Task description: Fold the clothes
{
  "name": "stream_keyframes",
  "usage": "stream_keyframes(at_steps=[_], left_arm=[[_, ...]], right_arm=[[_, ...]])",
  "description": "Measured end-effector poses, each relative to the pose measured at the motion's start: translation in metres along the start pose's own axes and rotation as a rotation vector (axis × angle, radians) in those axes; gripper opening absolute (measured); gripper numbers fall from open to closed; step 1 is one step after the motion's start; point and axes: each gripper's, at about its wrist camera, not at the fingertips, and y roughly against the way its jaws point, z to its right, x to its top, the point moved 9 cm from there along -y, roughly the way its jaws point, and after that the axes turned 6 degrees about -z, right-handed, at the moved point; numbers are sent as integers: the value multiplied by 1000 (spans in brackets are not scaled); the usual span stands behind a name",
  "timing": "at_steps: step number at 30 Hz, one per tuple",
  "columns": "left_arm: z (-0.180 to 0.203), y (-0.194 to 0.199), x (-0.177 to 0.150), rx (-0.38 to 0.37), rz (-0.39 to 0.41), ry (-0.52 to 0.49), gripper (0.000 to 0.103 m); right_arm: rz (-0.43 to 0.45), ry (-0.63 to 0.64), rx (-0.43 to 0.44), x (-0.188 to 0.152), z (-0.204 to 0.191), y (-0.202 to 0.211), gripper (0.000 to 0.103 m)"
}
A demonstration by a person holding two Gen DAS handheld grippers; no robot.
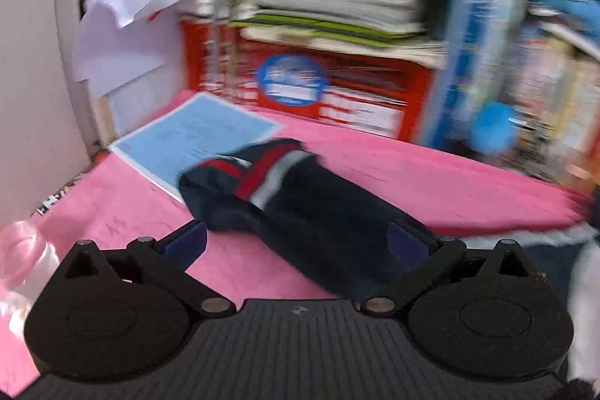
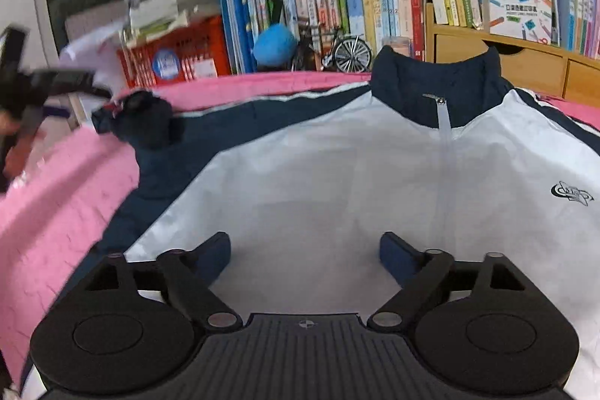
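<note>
Your jacket (image 2: 337,167) lies flat on the pink tabletop (image 2: 56,197), front side up, zipper shut, collar toward the far edge by the books. One dark sleeve (image 1: 300,212) sticks out to the left side, and its striped cuff lies partly on a blue paper (image 1: 187,134).

Your left gripper (image 1: 296,242) is spread wide over that sleeve. The sleeve lies between the jaws, but they do not squeeze it. Your right gripper (image 2: 303,250) is spread wide too, over the white chest, and holds nothing.

The next good move looks like folding the sleeve in. Go down on the sleeve near the cuff, pinch only the cloth, and lift it a little. Then carry it across onto the white front and lay it flat. Your right gripper can press the chest so the jacket does not slide.

Watch the blue paper, so you do not pinch it with the cuff. A clear bottle (image 1: 22,257) stands at the left edge. A red basket (image 1: 337,89) and a small toy bike (image 2: 345,53) sit at the far edge.
</note>
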Motion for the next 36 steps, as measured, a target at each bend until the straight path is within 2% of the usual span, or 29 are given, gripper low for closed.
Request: stream_keyframes(at_steps=[3, 4, 5, 6, 7, 8, 9, 10, 12, 14, 15, 16, 17, 18, 19, 20, 21, 23, 26, 29, 31, 32, 33, 36], left_arm=[[2, -39, 12, 129, 11, -81, 103], [2, -54, 12, 168, -22, -98, 103], [-4, -68, 10, 214, -69, -89, 99], [-10, -81, 10, 252, -108, -70, 89], [-20, -83, 15, 251, -99, 0, 83], [-30, -81, 21, 254, -95, 74, 53], [-43, -77, 30, 266, -96, 143, 42], [-56, -72, 38, 280, -91, 205, 42], [-77, -49, 59, 335, -25, 247, 42], [-93, -19, 80, 435, 83, 201, 42], [-98, -6, 88, 457, 120, 178, 42], [-102, 5, 93, 449, 145, 172, 42], [-103, 14, 95, 414, 162, 180, 47], [-104, 20, 95, 371, 171, 193, 55], [-101, 24, 92, 322, 168, 204, 63], [-93, 25, 88, 273, 153, 200, 77], [-80, 20, 84, 242, 130, 168, 82], [-53, 10, 75, 185, 81, 103, 85], [7, -25, 65, 205, -2, -37, 102], [50, -62, 52, 288, -56, -114, 103], [58, -86, 43, 374, -95, -134, 103], [58, -96, 39, 410, -109, -137, 101], [57, -97, 38, 394, -102, -122, 88], [53, -98, 35, 347, -86, -81, 34]], right_arm=[[-22, 44, -24, -3, -6, -3, 97], [-28, 59, -35, -4, -8, -4, 98], [-33, 71, -43, -5, -9, -5, 99], [-35, 71, -41, -5, -9, -5, 100], [-37, 72, -38, -6, -10, -6, 100], [-39, 72, -36, -6, -10, -6, 102], [-40, 73, -36, -6, -10, -6, 103], [-42, 74, -36, -6, -10, -6, 103], [-44, 75, -37, -6, -11, -7, 103], [-46, 75, -37, -6, -11, -7, 103], [-46, 74, -38, -5, -12, -7, 103], [-46, 74, -38, -5, -12, -7, 103], [-46, 74, -38, -5, -12, -7, 103], [-46, 74, -38, -5, -12, -7, 103], [-46, 73, -38, -5, -12, -7, 103], [-46, 73, -38, -5, -12, -7, 103], [-47, 73, -39, -5, -12, -7, 103], [-48, 75, -40, -5, -12, -7, 103], [-48, 76, -40, -5, -12, -7, 103], [-49, 76, -41, -4, -12, -7, 103], [-49, 75, -41, -4, -12, -7, 103], [-49, 75, -41, -4, -12, -7, 103], [-49, 75, -41, -4, -12, -7, 103], [-49, 73, -41, -4, -13, -7, 103]])
